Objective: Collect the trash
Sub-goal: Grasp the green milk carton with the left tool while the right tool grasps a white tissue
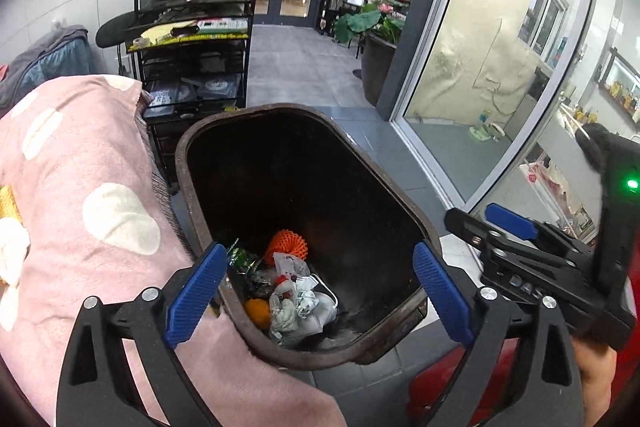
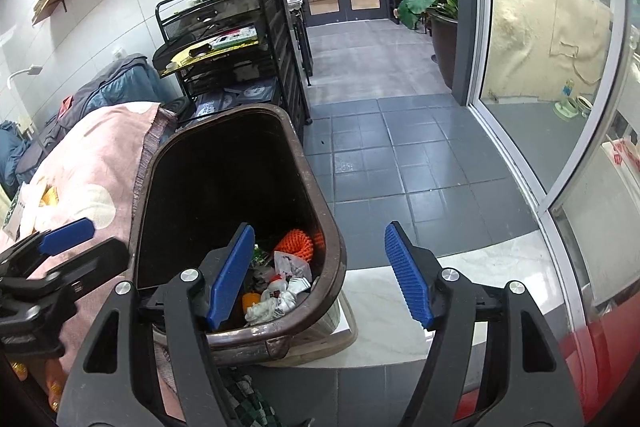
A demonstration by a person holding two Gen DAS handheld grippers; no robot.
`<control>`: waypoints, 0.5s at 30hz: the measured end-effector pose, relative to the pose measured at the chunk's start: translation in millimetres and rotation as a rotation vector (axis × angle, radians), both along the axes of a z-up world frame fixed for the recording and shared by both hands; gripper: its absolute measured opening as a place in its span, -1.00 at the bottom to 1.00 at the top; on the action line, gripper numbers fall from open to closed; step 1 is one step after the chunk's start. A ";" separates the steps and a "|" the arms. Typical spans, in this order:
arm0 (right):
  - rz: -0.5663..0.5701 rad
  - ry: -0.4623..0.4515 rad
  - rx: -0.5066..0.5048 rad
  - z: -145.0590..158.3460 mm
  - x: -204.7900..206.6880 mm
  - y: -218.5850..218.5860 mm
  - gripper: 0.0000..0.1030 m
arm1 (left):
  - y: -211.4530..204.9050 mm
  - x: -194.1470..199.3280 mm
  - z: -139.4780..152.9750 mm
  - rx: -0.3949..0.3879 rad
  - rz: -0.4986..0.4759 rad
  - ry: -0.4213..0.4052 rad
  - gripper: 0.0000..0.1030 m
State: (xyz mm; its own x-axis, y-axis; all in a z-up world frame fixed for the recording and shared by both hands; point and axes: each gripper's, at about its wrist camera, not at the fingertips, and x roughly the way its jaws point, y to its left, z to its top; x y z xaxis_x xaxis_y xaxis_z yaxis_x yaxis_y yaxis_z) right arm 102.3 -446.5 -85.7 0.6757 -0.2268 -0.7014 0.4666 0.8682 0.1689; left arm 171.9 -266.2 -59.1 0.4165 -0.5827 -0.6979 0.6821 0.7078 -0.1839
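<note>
A dark brown trash bin [image 1: 416, 223] stands open beside a pink spotted blanket. At its bottom lies trash: an orange foam net [image 1: 286, 244], crumpled white wrappers [image 1: 300, 307], a green wrapper and an orange piece. My left gripper [image 1: 318, 291] is open and empty, held over the bin's near rim. My right gripper [image 2: 320, 275] is open and empty, its left finger over the bin [image 2: 328, 247], its right finger over the white ledge. The right gripper also shows at the right edge of the left wrist view [image 1: 508, 219]. The left gripper shows at the left edge of the right wrist view [image 2: 66, 231].
The pink blanket [image 1: 80, 187] lies on furniture left of the bin. A black rack [image 1: 192, 39] with bottles and cups stands behind. Grey tiled floor [image 2: 380, 147] leads to glass doors. A glass wall [image 2: 540, 67] runs on the right, a potted plant [image 2: 440, 11] beyond.
</note>
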 end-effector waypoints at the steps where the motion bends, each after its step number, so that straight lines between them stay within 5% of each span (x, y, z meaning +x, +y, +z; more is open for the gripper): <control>1: 0.004 -0.001 0.001 0.0 0.3 0.7 0.32 | 4.1 -2.0 1.9 -0.005 0.002 -0.007 0.84; 15: 0.212 -0.035 0.022 18.0 35.1 67.6 0.32 | 85.7 -20.5 37.2 -0.051 0.069 -0.113 0.88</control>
